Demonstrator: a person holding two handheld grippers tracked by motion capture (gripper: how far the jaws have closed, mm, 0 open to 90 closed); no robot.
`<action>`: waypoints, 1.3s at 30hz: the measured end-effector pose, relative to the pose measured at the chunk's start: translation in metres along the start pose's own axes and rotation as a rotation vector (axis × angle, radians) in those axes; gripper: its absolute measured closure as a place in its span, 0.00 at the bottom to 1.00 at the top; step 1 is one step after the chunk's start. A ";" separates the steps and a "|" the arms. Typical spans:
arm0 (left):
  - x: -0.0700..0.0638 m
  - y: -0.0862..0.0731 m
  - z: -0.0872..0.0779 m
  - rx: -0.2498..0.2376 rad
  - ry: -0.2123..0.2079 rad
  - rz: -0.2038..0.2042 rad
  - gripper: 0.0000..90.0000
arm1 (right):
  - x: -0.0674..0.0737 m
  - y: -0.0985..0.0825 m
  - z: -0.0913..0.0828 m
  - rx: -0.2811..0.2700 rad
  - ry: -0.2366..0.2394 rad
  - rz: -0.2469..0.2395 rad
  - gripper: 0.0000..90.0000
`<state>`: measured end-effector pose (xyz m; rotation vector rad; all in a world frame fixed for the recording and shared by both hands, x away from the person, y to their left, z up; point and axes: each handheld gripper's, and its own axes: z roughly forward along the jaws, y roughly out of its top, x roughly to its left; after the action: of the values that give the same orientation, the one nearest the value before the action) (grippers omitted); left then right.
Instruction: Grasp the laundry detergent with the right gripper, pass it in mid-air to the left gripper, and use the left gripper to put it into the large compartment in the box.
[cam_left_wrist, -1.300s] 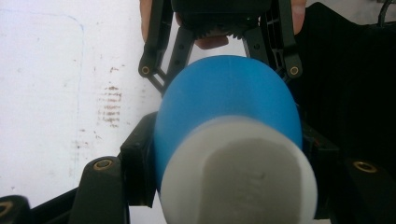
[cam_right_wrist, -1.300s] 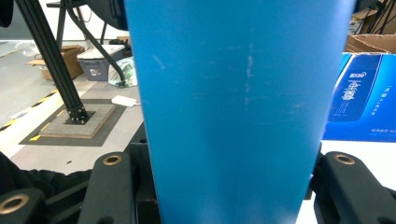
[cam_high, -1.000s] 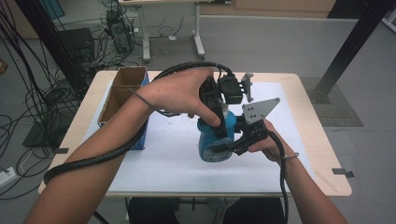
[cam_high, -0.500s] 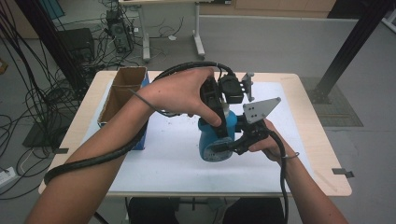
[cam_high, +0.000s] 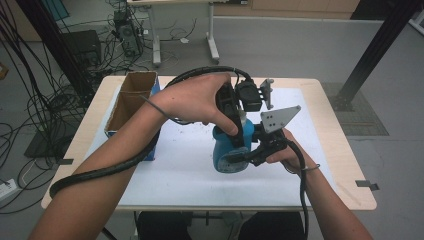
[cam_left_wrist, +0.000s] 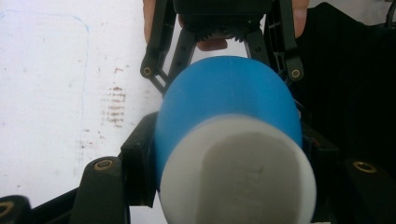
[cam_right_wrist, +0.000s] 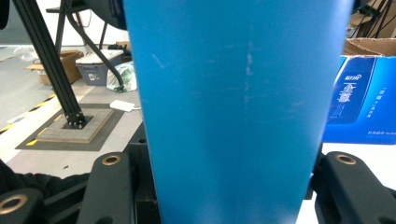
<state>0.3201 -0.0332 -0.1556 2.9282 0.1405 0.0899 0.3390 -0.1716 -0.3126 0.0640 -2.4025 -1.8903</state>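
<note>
A blue bottle (cam_high: 226, 151) with a white cap (cam_left_wrist: 238, 177) stands on the white mat (cam_high: 170, 170). My left gripper (cam_high: 238, 131) comes down from above and is shut on the bottle's top, just below the cap. In the left gripper view its black jaws press on the blue shoulder (cam_left_wrist: 224, 98) from both sides. My right gripper (cam_high: 241, 158) reaches in level from the right and is shut on the bottle's lower body. The blue wall (cam_right_wrist: 233, 93) sits tight between the right gripper's jaws in the right gripper view. That same right gripper (cam_left_wrist: 224, 70) appears farther off, clamped round the bottle.
An open cardboard box with a blue printed side (cam_high: 131, 102) stands at the mat's left edge; its blue face (cam_right_wrist: 359, 102) is at the right. The wooden table (cam_high: 345, 150) ends close to the right hand. Cables and a black post stand on the floor around.
</note>
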 end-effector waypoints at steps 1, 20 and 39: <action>0.000 0.000 0.000 0.004 0.000 0.000 0.42 | 0.000 0.000 0.000 -0.003 -0.003 -0.002 0.48; -0.003 0.002 -0.003 0.006 0.014 0.008 0.42 | 0.004 -0.005 0.013 0.003 0.002 0.006 0.33; -0.004 0.003 -0.003 0.015 0.027 0.007 0.42 | 0.004 -0.004 0.006 -0.008 -0.034 0.032 0.03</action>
<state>0.3158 -0.0357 -0.1523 2.9431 0.1356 0.1307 0.3346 -0.1668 -0.3180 -0.0062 -2.4020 -1.9028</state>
